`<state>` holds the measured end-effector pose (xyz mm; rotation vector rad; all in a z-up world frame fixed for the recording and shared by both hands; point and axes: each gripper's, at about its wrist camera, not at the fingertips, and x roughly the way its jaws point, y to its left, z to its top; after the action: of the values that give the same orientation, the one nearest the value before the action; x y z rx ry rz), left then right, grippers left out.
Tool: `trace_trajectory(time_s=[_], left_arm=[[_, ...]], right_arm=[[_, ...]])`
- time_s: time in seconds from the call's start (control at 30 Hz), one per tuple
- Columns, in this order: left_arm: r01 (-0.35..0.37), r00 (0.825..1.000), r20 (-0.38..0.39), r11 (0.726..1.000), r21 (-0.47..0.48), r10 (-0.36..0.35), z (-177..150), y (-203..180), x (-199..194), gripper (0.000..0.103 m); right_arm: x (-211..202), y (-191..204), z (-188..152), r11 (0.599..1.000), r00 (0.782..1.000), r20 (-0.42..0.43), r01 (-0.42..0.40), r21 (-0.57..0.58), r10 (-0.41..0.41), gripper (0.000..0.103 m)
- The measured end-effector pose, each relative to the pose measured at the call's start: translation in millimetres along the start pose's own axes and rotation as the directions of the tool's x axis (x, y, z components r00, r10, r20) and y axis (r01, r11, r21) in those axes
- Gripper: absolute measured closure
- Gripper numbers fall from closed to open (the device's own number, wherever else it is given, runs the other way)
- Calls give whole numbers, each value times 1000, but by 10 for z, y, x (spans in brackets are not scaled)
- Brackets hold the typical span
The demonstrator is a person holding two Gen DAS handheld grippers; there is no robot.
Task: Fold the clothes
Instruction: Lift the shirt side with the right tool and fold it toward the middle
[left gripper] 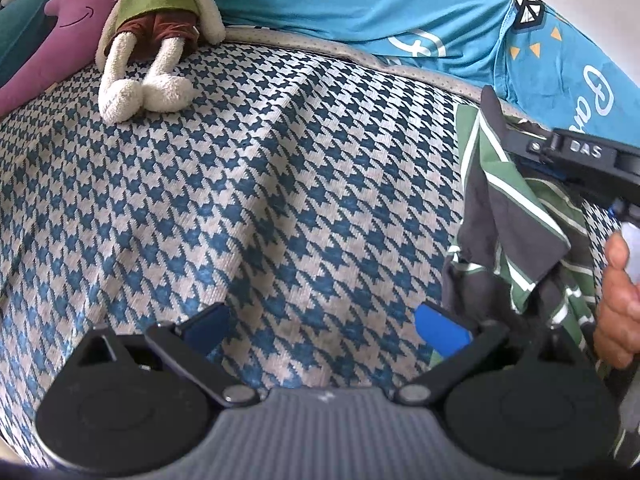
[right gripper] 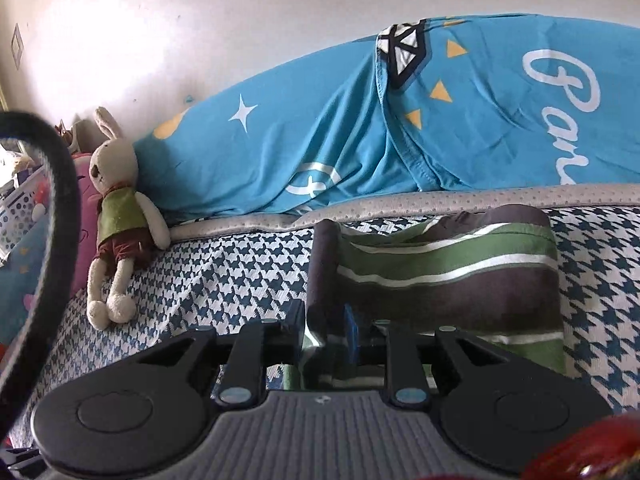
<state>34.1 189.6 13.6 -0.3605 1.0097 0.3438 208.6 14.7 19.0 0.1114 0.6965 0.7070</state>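
From the left wrist camera, we saw the left gripper (left gripper: 322,326) poised over a blue-and-white houndstooth bed cover (left gripper: 256,184) with its two blue-padded fingers (left gripper: 440,326) spread wide and nothing between them. At the right edge of that view, the striped shirt (left gripper: 516,216), banded in green, dark grey and white, hung bunched beneath the black body of the right gripper (left gripper: 580,156), and a person's hand (left gripper: 618,300) appeared just beside the cloth. From the right wrist camera, we observed the right gripper (right gripper: 324,332) with its fingers drawn narrow about a dark grey edge of the striped shirt (right gripper: 440,276), the fabric passing between the pads; the rest of the garment lay spread ahead of the fingers on the bed cover (right gripper: 224,276). We noted that the cloth sat between the pads and appeared pinched there. A stuffed rabbit (right gripper: 116,216) in a green top and brown shorts lay at the far left of the bed, its head against a turquoise quilt (right gripper: 320,136) printed with white stars and lettering, which was heaped along the white wall (right gripper: 200,32). In the left wrist view the same stuffed rabbit (left gripper: 156,40) lay beside a purple plush toy (left gripper: 60,40).
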Motion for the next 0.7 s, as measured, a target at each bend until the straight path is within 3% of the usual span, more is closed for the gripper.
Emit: trace_trajectory(time_s=[0.17,0.23,0.3,0.63,0.7], left_arm=[[2,1000,-8,1000,8,-2,-17,-15,1,0],[2,1000,-12,1000,9,-2,-23,-17,2,0],[4,1000,-17,1000,11,-4,-20,-21,11,0],[3,1000,-20,1000,20,-3,-45,-11,16,0],[1,1000,-19,1000,19,0,-43,-4,18,0]], right_arm=[[115,78,18,998,999,-10,44,-53,-44,81],[153,95,14,996,998,-6,56,-64,-57,94],[182,104,12,995,997,-3,76,-64,-77,96],[158,88,115,999,999,46,-1,54,-1,97],[229,77,87,998,1000,0,-11,56,11,95]])
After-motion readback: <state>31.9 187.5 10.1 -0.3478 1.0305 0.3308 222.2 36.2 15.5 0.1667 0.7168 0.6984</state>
